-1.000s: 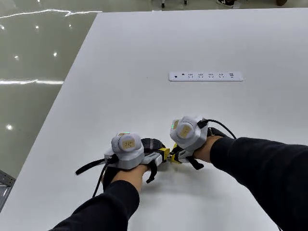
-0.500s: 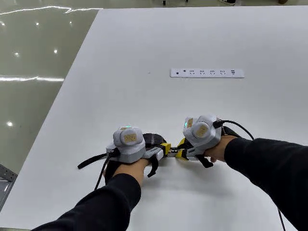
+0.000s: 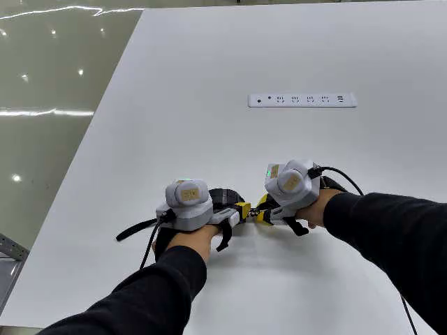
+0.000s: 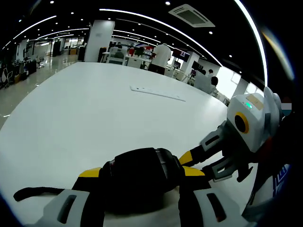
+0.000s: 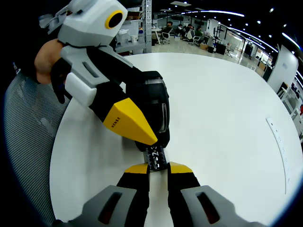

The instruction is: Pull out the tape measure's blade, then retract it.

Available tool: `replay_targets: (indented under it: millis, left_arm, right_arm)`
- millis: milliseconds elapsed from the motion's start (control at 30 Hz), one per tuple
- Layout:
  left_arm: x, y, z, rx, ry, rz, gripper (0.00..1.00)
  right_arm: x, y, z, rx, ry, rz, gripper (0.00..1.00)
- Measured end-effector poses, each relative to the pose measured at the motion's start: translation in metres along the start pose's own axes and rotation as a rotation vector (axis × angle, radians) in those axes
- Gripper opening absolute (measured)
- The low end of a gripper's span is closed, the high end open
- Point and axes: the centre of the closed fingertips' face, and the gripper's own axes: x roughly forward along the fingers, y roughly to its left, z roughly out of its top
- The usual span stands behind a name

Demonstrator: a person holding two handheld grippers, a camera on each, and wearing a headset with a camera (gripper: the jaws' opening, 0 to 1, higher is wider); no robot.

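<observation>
Tape measure (image 5: 152, 101) sits on the white bench (image 3: 209, 84), its black case clamped between the jaws of the left hand-held gripper (image 4: 141, 172). Right hand-held gripper (image 5: 158, 168) is pinched on the short exposed blade (image 5: 155, 157) (just out of the case). Power strip (image 3: 302, 100) lies well apart.

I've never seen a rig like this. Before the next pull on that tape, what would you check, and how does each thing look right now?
1. Left gripper clamps the tape measure: ok, jaws on either side of its case.
2. Right gripper pinches the blade: ok, jaws closed on its end.
3. Blade drawn out: not ok, only a short bit shows.
4. Bare table along the pull: ok; the power strip lies well away.
5. Blade lock released: cannot tell.
</observation>
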Motion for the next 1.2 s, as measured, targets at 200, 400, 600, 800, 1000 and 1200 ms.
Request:
replay_targets:
  millis: [200,400,600,800,1000,1200]
  left_arm:
    - [0.000,-0.001,0.000,0.013,0.006,-0.010,0.58]
    - [0.002,-0.003,-0.003,0.096,0.011,0.022,0.58]
    - [0.003,-0.002,-0.003,0.148,0.019,0.043,0.58]
    - [0.005,0.000,-0.006,0.233,0.017,0.074,0.59]
    - [0.003,0.002,-0.003,0.137,-0.003,0.042,0.59]
    - [0.003,0.001,-0.002,0.110,0.002,0.013,0.58]
  right_arm:
    - [0.001,0.001,0.002,0.025,-0.007,-0.009,0.08]
    - [0.001,0.001,0.002,0.014,0.005,-0.013,0.09]
    - [0.001,0.001,0.002,0.036,-0.016,-0.013,0.10]
    - [0.001,0.001,0.001,0.060,-0.028,-0.018,0.10]
    - [0.002,0.001,0.003,0.071,-0.044,-0.020,0.10]
    - [0.012,0.003,0.014,0.075,-0.077,-0.012,0.10]
